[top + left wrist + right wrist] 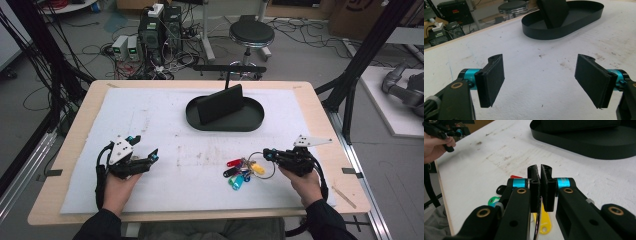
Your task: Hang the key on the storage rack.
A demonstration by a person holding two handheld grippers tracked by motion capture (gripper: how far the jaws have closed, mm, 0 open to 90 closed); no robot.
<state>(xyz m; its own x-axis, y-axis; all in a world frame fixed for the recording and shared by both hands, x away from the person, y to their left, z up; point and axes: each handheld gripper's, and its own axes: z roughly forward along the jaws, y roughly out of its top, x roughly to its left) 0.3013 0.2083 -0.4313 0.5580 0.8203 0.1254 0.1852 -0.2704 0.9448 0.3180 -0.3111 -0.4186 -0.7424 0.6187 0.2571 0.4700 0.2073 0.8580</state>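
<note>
The right gripper (266,154) has its jaws clamped on the metal key ring (263,165), pinching the thin wire edge-on so the bunch of coloured key tags (240,173) hangs from it; seen along the gripper, the ring (538,220) runs down between the closed pads with a yellow tag (543,221) dangling below. The tags lie on the white counter (150,120) just left of that hand, in front of the black oval tray (252,121), which looks like the likely destination. The left gripper (143,150) waits well apart, jaws wide open and empty, resting low over the counter.
</note>
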